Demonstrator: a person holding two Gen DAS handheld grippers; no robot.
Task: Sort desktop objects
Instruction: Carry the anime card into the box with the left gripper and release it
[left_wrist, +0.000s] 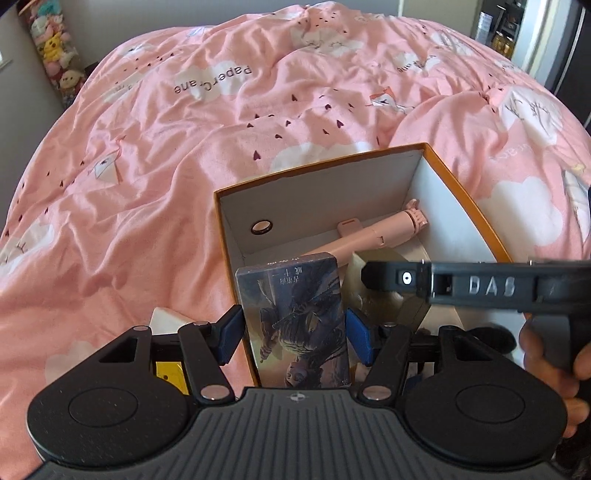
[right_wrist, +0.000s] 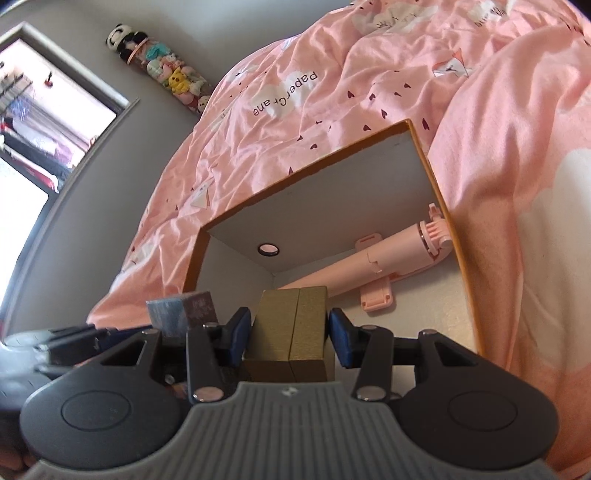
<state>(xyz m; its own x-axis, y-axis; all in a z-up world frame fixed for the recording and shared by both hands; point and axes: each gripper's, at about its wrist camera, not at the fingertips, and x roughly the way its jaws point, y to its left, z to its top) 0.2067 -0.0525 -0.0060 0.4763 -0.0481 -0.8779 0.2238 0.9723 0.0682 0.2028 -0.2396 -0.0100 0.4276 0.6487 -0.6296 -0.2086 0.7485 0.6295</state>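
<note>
An open orange-rimmed cardboard box (left_wrist: 461, 192) with white inner walls lies on the pink bedspread. A pink selfie stick (left_wrist: 384, 230) lies inside it, also in the right wrist view (right_wrist: 388, 262). My left gripper (left_wrist: 293, 332) is shut on an illustrated card box (left_wrist: 295, 317) and holds it over the box's near left edge. My right gripper (right_wrist: 290, 332) is shut on a gold box (right_wrist: 290, 332) and holds it over the box interior (right_wrist: 424, 317). The right gripper's body (left_wrist: 480, 284) crosses the left wrist view. The card box's top (right_wrist: 184, 314) shows left of the gold box.
The pink bedspread (left_wrist: 147, 184) with cloud prints surrounds the box. A white tissue (left_wrist: 168, 319) and a yellow object (left_wrist: 168, 373) lie under the left gripper. A tube of plush toys (right_wrist: 162, 74) leans on the grey wall, near a window (right_wrist: 48, 110).
</note>
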